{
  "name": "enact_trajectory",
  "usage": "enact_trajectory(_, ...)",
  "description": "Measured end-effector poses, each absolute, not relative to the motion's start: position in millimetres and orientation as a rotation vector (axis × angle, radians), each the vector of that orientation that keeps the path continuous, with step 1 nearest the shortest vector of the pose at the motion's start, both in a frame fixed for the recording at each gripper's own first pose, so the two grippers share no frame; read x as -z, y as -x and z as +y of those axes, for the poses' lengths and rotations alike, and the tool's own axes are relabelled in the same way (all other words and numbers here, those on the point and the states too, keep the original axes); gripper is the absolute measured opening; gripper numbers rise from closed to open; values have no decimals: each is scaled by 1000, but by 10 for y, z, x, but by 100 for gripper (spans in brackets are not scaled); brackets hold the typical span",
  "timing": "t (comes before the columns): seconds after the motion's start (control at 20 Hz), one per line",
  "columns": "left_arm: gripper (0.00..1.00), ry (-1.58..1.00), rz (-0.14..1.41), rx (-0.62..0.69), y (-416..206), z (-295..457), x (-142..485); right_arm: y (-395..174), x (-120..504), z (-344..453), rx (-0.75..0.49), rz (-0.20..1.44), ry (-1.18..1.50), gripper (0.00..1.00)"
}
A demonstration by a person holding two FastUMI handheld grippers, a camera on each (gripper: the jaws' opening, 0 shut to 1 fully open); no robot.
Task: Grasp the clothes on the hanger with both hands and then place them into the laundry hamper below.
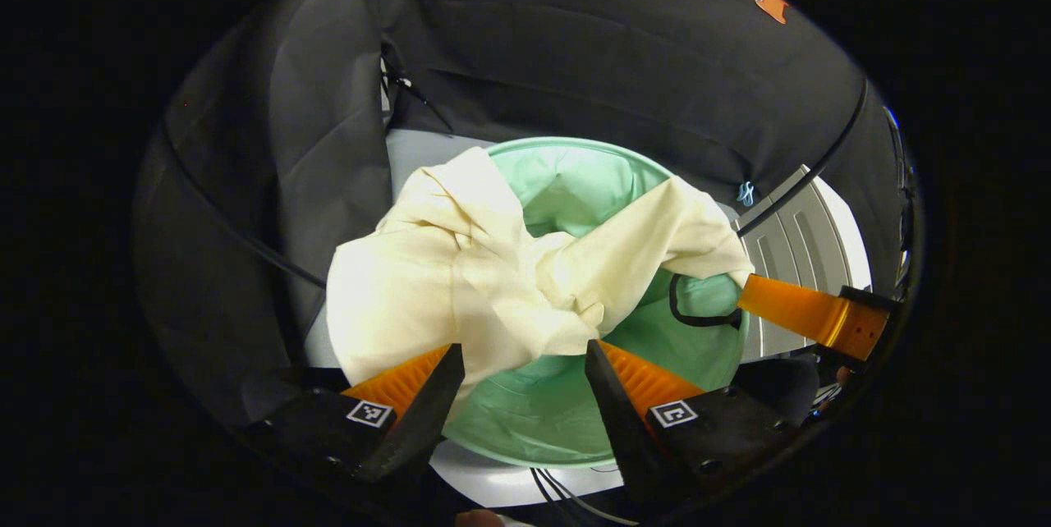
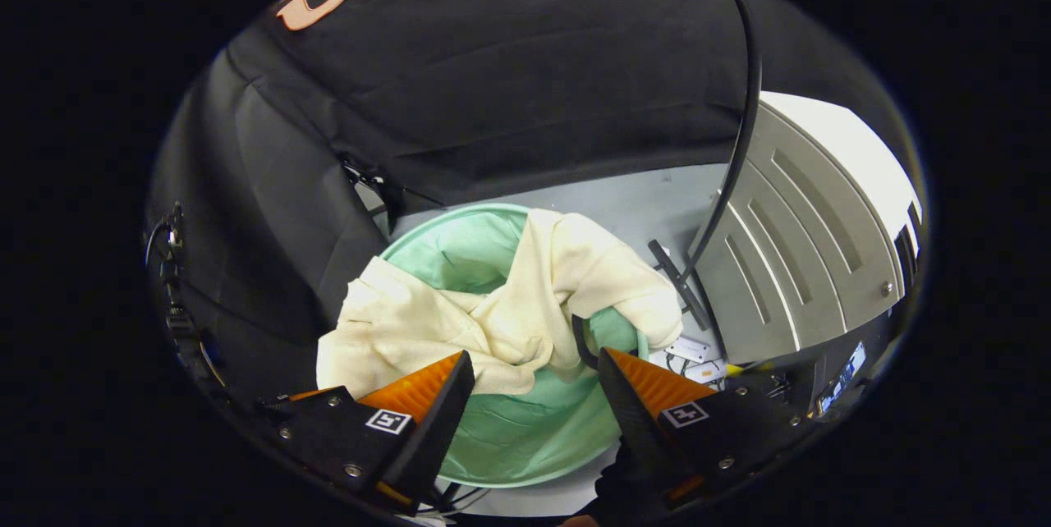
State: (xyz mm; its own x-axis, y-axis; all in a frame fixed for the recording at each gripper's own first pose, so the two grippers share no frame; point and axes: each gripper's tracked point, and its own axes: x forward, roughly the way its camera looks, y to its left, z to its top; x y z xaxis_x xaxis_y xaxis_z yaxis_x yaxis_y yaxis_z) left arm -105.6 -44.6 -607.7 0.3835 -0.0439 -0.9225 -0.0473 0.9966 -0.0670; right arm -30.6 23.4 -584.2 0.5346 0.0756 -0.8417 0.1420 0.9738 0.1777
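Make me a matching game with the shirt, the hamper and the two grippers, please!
Things:
1. cream garment
2. laundry hamper
3. left gripper
4. right gripper

Descriptions:
A. mint green, round, open at the top
B. open, above the hamper, with the grey ribbed panel to its right in its own view
C. draped over the hamper's rim, part inside and part hanging outside
D. open, with cream cloth lying between its fingers in its own view

Pairs: 1-C, 2-A, 3-D, 4-B

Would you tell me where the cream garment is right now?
The cream garment lies draped across the green laundry hamper, spilling over its left rim in both views, just ahead of the open left gripper and right gripper.
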Motion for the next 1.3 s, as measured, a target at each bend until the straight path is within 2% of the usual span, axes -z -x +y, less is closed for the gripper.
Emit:
enact_trajectory(0.7, 100, 75, 876, -18, 700, -417, 4752, 40, 4193, 228, -45, 704, -206, 95)
enact_trajectory(0.95, 98, 71, 727, -17, 477, -335, 3995, -84, 3522, 205, -69, 591, -175, 94)
enact_trajectory(1.3, 98, 16, 473, -19, 201, -250, 2702, -157, 2260, 207, -90, 395, -123, 94)
